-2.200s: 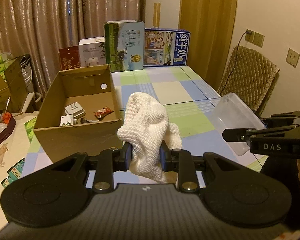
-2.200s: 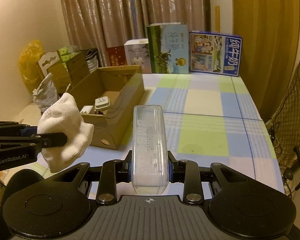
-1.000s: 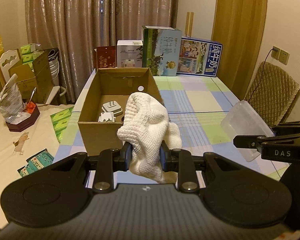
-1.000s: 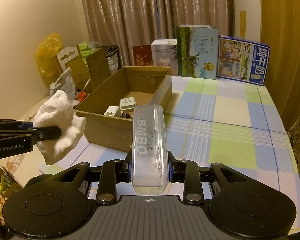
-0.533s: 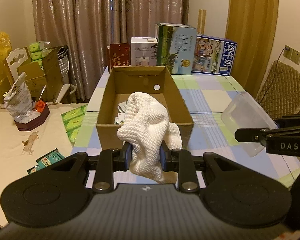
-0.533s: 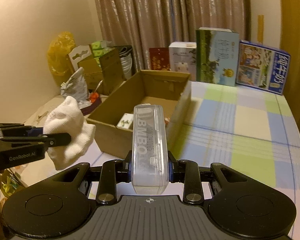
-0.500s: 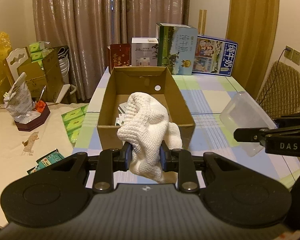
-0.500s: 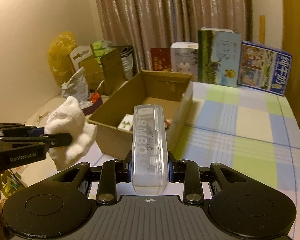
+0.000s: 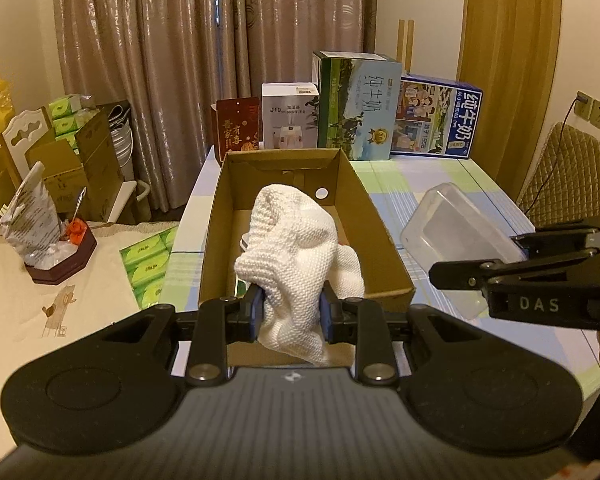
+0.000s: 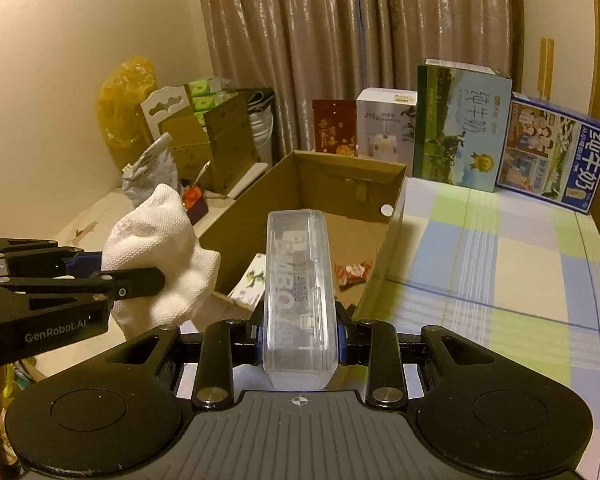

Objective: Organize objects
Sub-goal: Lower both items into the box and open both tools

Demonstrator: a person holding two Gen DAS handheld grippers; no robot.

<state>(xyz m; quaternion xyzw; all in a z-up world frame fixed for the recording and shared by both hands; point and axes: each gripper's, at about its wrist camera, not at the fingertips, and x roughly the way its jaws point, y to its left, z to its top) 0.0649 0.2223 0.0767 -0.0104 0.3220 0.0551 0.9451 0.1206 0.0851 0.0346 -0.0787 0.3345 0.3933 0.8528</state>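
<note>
Tools clamped: cloth, apparently case

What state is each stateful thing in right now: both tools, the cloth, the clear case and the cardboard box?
Left tool: shut on the white cloth.
White cloth: bunched, held above the table.
Right tool: shut on the clear plastic case.
Clear plastic case: lid closed, held on edge.
Cardboard box: open-topped, small items inside.
</note>
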